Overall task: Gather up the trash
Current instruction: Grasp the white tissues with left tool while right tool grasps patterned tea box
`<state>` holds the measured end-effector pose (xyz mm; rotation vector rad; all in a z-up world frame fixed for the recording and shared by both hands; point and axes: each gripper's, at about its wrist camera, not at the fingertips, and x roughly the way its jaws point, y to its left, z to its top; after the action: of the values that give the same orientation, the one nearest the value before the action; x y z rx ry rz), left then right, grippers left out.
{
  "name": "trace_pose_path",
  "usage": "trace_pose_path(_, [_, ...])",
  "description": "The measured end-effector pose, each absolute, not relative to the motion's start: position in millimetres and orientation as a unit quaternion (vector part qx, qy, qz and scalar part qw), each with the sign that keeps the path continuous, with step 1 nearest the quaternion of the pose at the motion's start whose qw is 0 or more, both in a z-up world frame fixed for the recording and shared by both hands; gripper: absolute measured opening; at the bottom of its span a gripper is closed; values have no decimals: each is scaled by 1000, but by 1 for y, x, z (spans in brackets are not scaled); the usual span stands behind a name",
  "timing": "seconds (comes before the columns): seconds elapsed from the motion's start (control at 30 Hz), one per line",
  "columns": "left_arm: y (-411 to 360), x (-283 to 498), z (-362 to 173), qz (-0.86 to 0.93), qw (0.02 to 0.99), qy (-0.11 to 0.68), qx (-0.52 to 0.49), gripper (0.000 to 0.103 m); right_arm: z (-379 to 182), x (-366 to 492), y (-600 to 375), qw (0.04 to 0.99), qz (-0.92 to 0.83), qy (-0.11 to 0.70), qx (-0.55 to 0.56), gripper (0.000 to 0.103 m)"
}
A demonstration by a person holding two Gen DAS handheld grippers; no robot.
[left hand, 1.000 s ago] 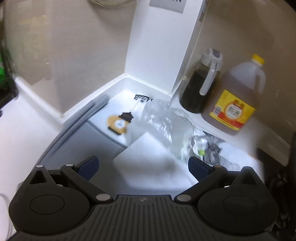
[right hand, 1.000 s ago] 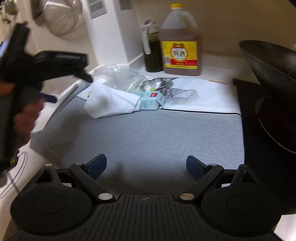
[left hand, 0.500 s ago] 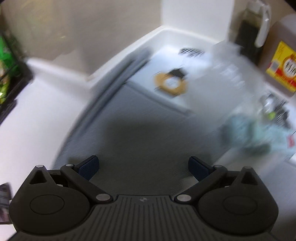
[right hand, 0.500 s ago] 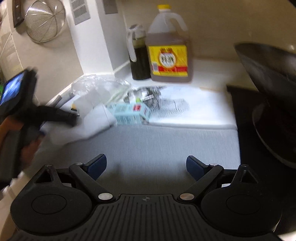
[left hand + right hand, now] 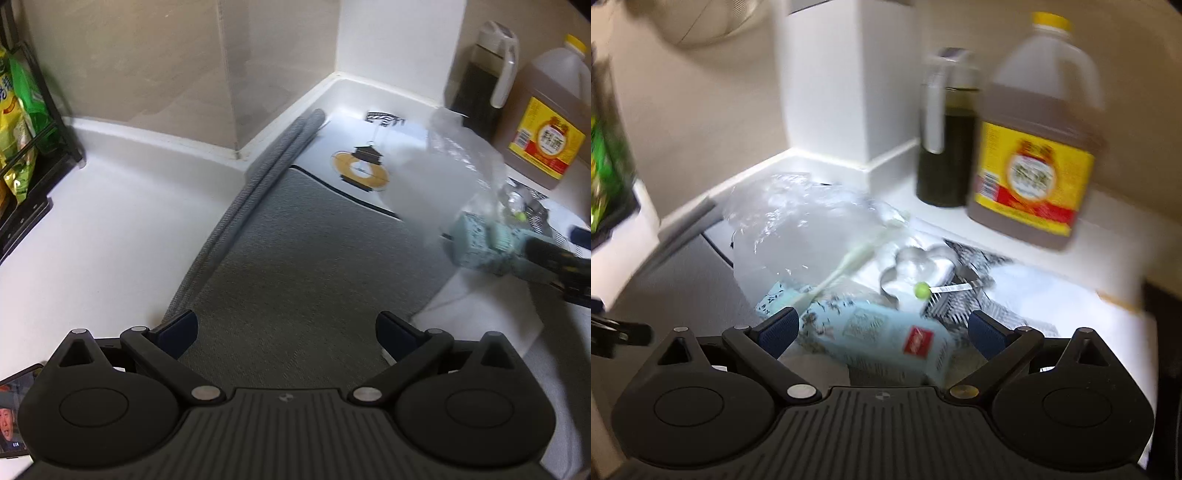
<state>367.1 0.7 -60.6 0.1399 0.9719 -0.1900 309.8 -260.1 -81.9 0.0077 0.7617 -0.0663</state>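
Spread wide, the jaws of the left gripper (image 5: 286, 328) hang empty over the grey mat (image 5: 303, 258), bare white desk (image 5: 110, 229) open to their left as far as a black rack (image 5: 33, 177) of snack bags. To the right, the right gripper (image 5: 882, 328) has its jaws opening around a pale blue carton (image 5: 886, 336), pads apparently not pressing it. Beyond lie a clear plastic bag (image 5: 801, 229) and green-tipped stick (image 5: 921, 290); a dark bottle (image 5: 947, 147) and yellow-labelled jug (image 5: 1034, 147) line the wall.
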Motion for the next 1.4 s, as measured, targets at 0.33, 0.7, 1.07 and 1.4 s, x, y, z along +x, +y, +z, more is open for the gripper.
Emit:
trace_pose_path(0.33, [-9,350,-52,-127,885,437,100,103,-84,286,-224,909,78,408,43,93])
trace_pose_path(0.7, [-17,345,-57,-134,882,438,116,103,-90,350,-221,885,48,458,65,88])
trace_pose_path(1.07, [-38,341,-52,-216,873,418,130,103,-66,319,-250,878,-3,471,83,41])
trace_pose_path(1.4, [-97,331,-73,-372,807,405,214,103,-75,240,-281,864,-93,480,116,41])
